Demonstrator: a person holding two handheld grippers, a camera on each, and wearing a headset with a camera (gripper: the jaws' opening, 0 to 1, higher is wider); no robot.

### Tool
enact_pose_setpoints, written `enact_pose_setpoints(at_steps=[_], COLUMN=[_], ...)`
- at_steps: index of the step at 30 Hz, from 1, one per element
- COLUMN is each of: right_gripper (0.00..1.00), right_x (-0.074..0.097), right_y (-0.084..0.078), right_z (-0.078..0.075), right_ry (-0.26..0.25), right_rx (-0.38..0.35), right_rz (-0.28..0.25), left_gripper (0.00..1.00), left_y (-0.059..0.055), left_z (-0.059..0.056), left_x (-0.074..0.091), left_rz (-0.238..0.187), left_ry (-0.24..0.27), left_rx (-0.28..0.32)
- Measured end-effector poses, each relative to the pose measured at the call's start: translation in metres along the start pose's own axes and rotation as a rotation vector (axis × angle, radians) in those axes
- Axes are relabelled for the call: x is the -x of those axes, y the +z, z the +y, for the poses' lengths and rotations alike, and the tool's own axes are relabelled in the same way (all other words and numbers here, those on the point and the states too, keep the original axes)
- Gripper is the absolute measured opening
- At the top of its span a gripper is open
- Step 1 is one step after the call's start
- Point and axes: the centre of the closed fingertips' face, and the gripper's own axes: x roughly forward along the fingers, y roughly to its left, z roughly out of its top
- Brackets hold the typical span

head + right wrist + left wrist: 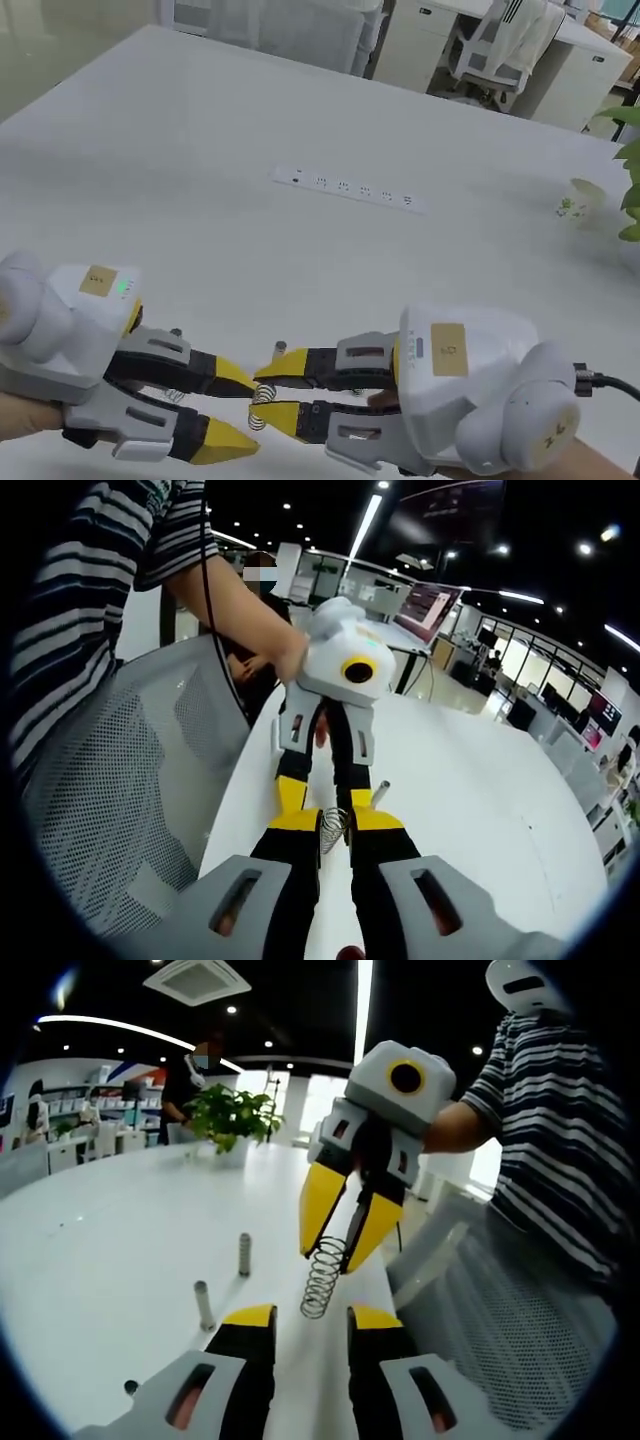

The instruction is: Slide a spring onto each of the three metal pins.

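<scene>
One spring (pixel 320 1285) is pinched in the right gripper's (pixel 328 1258) fingers; the left gripper's (pixel 312 1317) fingers stand narrowly apart.

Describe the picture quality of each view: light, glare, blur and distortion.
Head view: soft, even light, the white table washed out, no hard shadows. Left gripper view: strong fisheye bending, a ceiling light strip glares, yet the spring is sharp. Right gripper view: the same bending, the right hand-held gripper in focus, the mesh chair at the edge stretched.

White table (pixel 200 150): power strip (pixel 350 188), paper cup (pixel 578 200), upright pins (pixel 244 1254).
</scene>
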Motion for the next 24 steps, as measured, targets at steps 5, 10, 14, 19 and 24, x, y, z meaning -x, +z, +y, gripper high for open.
enact_pose_setpoints(at_steps=[5,10,14,19,24], right_gripper=[0.07,0.07,0.07,0.07,0.07], right_x=[0.000,0.001,0.001,0.001,0.001], right_y=[-0.003,-0.005,-0.006,-0.013,-0.016], right_z=[0.000,-0.001,-0.002,-0.002,-0.001], right_ry=[-0.001,-0.004,-0.010,-0.015,-0.018], right_rx=[0.002,0.005,0.004,0.001,-0.002], right_rz=[0.009,0.013,0.016,0.031,0.037], left_gripper=[0.25,0.27,0.29,0.34,0.38], left_y=[-0.001,-0.003,-0.003,-0.008,-0.009], left_z=[-0.001,-0.001,-0.001,0.000,0.002], left_x=[0.004,0.009,0.014,0.021,0.029], left_rz=[-0.003,-0.003,-0.005,-0.006,-0.010], left_ry=[0.004,0.016,0.024,0.038,0.057], left_rx=[0.011,0.015,0.021,0.052,0.051])
